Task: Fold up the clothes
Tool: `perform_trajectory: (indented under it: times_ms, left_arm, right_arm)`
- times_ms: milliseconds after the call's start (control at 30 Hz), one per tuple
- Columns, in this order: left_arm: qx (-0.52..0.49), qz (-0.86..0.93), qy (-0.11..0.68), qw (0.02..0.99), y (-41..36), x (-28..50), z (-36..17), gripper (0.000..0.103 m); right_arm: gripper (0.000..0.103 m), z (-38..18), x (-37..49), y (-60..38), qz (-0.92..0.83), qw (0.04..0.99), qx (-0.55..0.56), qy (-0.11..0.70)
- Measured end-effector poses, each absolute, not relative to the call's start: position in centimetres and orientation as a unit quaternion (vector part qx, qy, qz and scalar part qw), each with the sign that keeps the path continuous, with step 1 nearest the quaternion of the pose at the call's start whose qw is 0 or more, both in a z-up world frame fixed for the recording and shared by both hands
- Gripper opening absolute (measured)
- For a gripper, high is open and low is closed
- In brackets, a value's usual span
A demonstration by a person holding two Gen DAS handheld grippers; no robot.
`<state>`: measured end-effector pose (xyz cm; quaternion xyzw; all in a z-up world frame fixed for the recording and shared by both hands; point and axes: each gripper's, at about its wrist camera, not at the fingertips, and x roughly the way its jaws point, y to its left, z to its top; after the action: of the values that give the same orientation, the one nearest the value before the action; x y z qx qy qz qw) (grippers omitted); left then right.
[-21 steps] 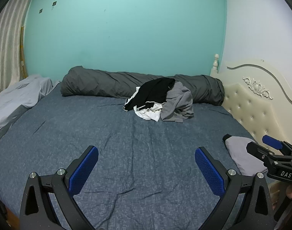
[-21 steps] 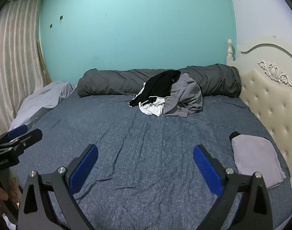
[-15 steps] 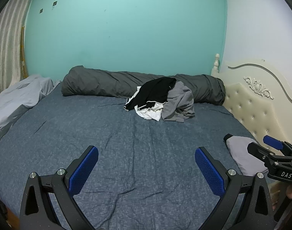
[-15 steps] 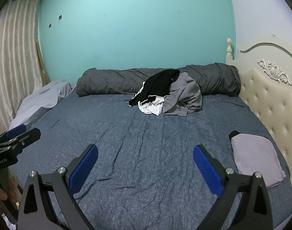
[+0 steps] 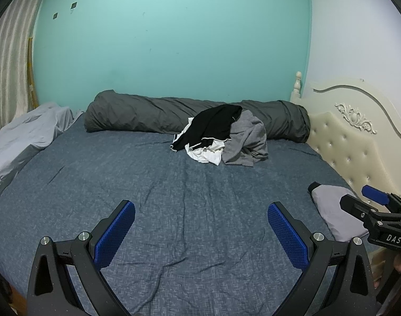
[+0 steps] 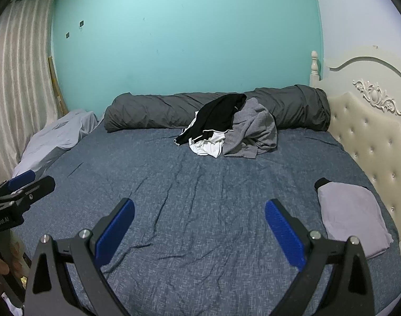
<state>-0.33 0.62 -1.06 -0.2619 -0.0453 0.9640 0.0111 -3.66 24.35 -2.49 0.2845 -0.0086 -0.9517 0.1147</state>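
Observation:
A heap of unfolded clothes lies far back on the bed: a black garment on top, a white one under it, a grey one to its right. A folded light-grey garment rests at the right edge. My left gripper is open over the near sheet, nothing between its blue pads. My right gripper is open too, also with nothing in it. Each gripper shows at the other view's side edge.
The bed wears a blue-grey sheet. A rolled dark-grey duvet lies along the teal wall. A pale crumpled cover hangs at the left, a cream tufted headboard stands at the right, a curtain at far left.
Both views have drifted very slightly; the scene sits marginally lower and to the right. Both grippers stay wide open and the clothes have not moved.

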Motion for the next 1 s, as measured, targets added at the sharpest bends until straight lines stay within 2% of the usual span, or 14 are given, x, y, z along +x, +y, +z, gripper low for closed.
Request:
perform_trajectory:
  times_ms: [1000]
  left_arm:
    - [-0.267, 0.963, -0.042, 0.017, 0.74, -0.71, -1.1, 0.103]
  right_arm:
    - [0.1, -2.3, -3.7, 24.65, -0.953, 0.112, 0.283, -0.011]
